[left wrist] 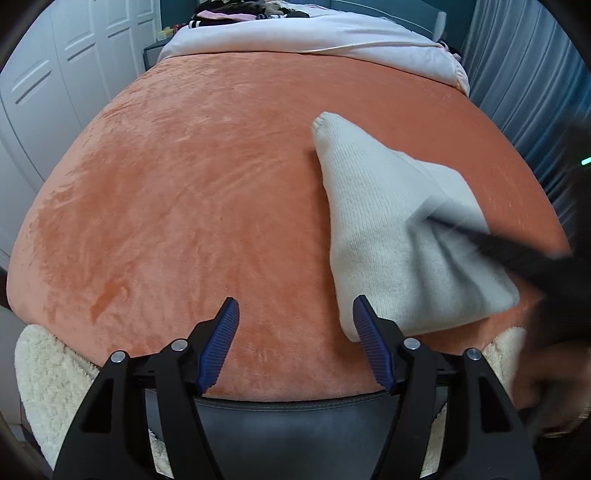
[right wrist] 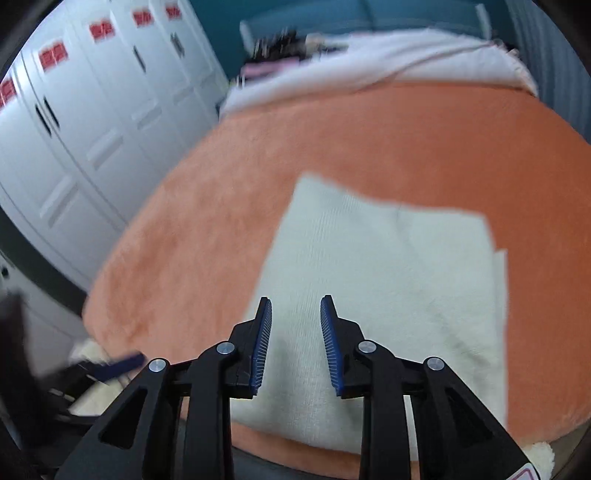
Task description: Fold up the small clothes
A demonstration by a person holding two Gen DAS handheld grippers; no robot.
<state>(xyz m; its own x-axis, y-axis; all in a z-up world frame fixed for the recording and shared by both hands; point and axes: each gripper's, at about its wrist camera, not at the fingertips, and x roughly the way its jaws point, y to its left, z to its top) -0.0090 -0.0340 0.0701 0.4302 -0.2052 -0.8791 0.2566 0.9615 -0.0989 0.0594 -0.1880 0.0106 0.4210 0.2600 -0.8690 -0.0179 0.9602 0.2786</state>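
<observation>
Here we are over the orange blanket (left wrist: 184, 206), and the one small garment in play, a cream knit piece (left wrist: 388, 236), lies in the right half of the left wrist view. It looks doubled over on itself: a narrow end points toward the upper middle of the frame, and the broad end spreads toward the lower right.

The left gripper (left wrist: 295, 343) sits at the bottom centre, jaws standing wide apart with nothing between them. Its right pad is just beside the garment's near corner, apart from it as far as I can tell.

Over to the right wrist view, which is blurred. The right gripper (right wrist: 295, 343) is at the lower centre with a clear gap between its blue pads, hovering above the cream cloth, and no fabric is pinched. From the left view it comes in as a dark smear from the right edge, lying across the garment; whether it touches, I cannot tell.

In this view the garment reads as a roughly squared shape, with a second layer peeking out along its right edge. So one fold looks done. Still to come, I'd judge: perhaps another fold or a smoothing. A heap of dark and pink clothes (left wrist: 240, 9) waits at the top of the frame.
</observation>
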